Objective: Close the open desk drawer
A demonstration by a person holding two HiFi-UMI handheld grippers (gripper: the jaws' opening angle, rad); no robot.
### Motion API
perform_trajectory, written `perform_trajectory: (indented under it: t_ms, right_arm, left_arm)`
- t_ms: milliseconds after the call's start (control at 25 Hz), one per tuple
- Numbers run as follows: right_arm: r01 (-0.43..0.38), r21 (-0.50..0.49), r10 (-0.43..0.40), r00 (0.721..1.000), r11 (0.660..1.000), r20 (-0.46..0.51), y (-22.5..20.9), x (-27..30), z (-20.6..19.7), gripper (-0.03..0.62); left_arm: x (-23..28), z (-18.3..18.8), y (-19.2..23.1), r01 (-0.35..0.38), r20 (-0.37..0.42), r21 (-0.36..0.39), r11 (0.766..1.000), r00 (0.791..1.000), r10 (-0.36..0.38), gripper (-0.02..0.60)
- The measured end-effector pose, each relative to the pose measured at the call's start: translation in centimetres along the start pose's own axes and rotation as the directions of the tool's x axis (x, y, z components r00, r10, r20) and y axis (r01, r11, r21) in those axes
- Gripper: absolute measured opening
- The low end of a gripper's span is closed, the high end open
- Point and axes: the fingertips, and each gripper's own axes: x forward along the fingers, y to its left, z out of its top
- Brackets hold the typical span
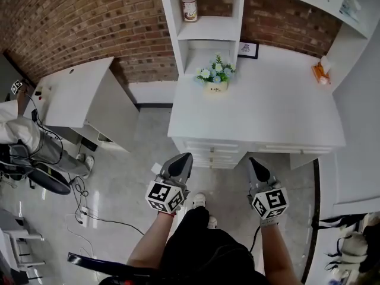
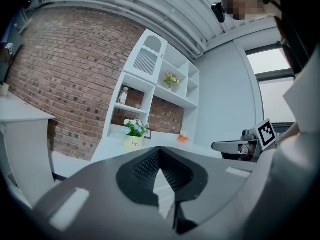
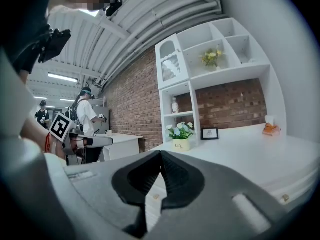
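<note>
Jaws on both grippers are pinched together at the tips with nothing between them. The left gripper point(image 2: 159, 153) and right gripper point(image 3: 160, 155) each show just a closed dark V in their own views. From the head view the left gripper point(image 1: 184, 158) and right gripper point(image 1: 253, 161) sit side by side at about the same height, a bit apart, both pointing at the front of the white counter point(image 1: 279, 108) without touching it. The drawer stack point(image 1: 211, 153) is right under the counter's front edge, just ahead of the left gripper and between the two tips. Its white fronts show from above, but I honestly can't tell how far any of them is pulled out. On the counter top there's a little flower pot point(image 1: 216, 79) near the back, a small picture frame point(image 1: 248, 50) against the brick wall point(image 1: 89, 22), and an orange thing point(image 1: 320, 72) over at the right end. A white shelf unit point(image 1: 205, 31) stands behind the flowers with a jar point(image 1: 189, 8) on an upper shelf. Off to the left is a second white desk point(image 1: 71, 94), well apart across the grey floor point(image 1: 127, 177).
</note>
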Motion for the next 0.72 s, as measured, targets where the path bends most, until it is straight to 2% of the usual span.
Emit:
perform_trajectory:
  t_ms: [400, 720]
  right_arm:
    - [-0.012, -0.025, 0.013, 0.998, 1.0, 0.055, 1.3, -2.4, 4.3, -0.002]
    - [-0.003, -0.05, 0.008, 0.995, 0.999, 0.102, 2.6, -3.9, 7.1, -0.002]
  left_arm:
    - [-2.4, 3.8, -1.4, -0.013, 0.012, 0.053, 0.998, 1.0, 0.013, 0.003]
    - [-4.2, 6.3, -2.0, -0.03, 0.054, 0.048, 0.998, 0.998, 0.028, 0.003]
